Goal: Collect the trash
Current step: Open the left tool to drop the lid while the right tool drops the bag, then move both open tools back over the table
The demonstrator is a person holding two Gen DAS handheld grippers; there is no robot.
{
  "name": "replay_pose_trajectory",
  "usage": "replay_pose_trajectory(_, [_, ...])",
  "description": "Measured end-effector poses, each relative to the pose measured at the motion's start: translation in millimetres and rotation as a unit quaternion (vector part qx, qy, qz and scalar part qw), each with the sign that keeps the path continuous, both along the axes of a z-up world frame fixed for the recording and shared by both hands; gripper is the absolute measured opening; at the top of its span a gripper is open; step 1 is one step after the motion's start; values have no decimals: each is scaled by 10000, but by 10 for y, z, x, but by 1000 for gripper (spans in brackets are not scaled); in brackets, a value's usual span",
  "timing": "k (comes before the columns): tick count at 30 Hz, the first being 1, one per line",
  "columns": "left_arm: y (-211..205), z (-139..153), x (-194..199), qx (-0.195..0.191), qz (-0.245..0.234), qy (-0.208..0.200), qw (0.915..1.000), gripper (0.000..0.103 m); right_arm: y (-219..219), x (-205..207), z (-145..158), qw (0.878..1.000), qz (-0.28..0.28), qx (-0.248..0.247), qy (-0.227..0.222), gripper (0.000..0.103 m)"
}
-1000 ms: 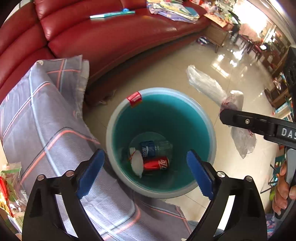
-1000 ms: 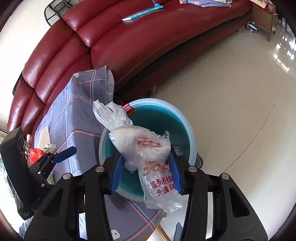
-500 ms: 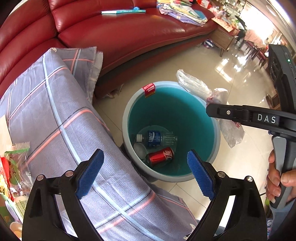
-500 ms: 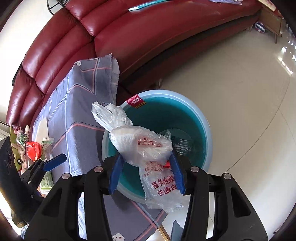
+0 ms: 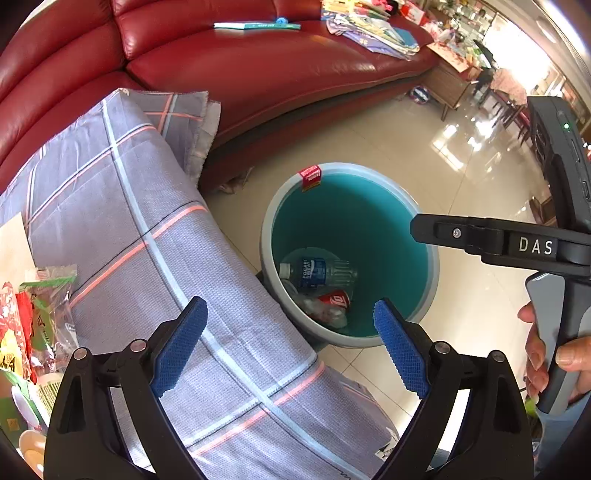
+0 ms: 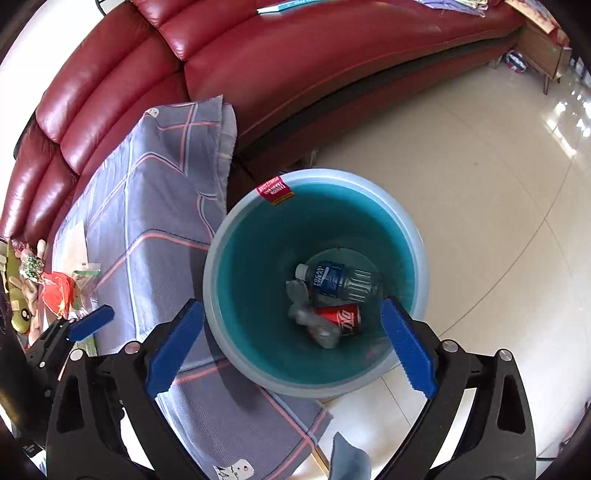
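1. Right gripper (image 6: pixel 291 343): jaws just sprung wide apart, nothing between the blue pads (image 6: pixel 406 354); poised above the bin (image 6: pixel 221 236), pointing steeply down into it.
2. Bag (image 6: pixel 314 325): blurred pale lump at the bottom of the bin, against the red can (image 6: pixel 343 317) and just below the bottle (image 6: pixel 340 280).
3. Bin: teal inside, pale rim, red sticker (image 6: pixel 275 190) on the far edge; standing on the tiled floor (image 6: pixel 480 184) just beside the cloth-covered table (image 6: pixel 155 229).
4. Left gripper (image 5: pixel 291 347): jaws spread wide, empty; hanging over the edge of the checked cloth (image 5: pixel 147 240), bin just to its right.
5. Seen from the left wrist: one black finger of the right gripper reaching across the bin's right rim, a hand (image 5: pixel 554 365) around its handle at the right edge.
6. Snack wrappers (image 5: pixel 37 314) lying on the cloth at the far left.
7. Red sofa (image 5: pixel 258 74) behind table and bin, with a ruler-like strip (image 5: pixel 258 26) and folded cloths (image 5: pixel 369 33) on its seat.
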State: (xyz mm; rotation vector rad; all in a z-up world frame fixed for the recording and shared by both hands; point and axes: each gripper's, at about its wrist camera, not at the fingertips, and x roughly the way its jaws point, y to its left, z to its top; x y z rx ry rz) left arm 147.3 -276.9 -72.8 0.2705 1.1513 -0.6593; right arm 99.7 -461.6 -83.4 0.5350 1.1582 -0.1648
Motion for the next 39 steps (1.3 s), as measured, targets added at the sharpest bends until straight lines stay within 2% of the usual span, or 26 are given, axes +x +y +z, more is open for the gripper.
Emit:
replay_pose_trajectory(8, [151, 63, -47, -75, 89, 11, 9999, 92, 94, -71, 66, 9997, 6, -220, 90, 93])
replay_pose_trajectory(23, [538, 316, -206, -390, 310, -161, 9986, 92, 492, -195, 391, 9983, 189, -556, -12, 93])
replay_pose_trajectory(33, [1335, 417, -251, -564, 976, -257, 9933, 92, 1117, -64, 524, 9949, 721, -699, -66, 93])
replay_pose_trajectory(39, [2016, 453, -287, -420, 1589, -353, 9858, 92, 1670, 87, 537, 9903, 1214, -673, -100, 93])
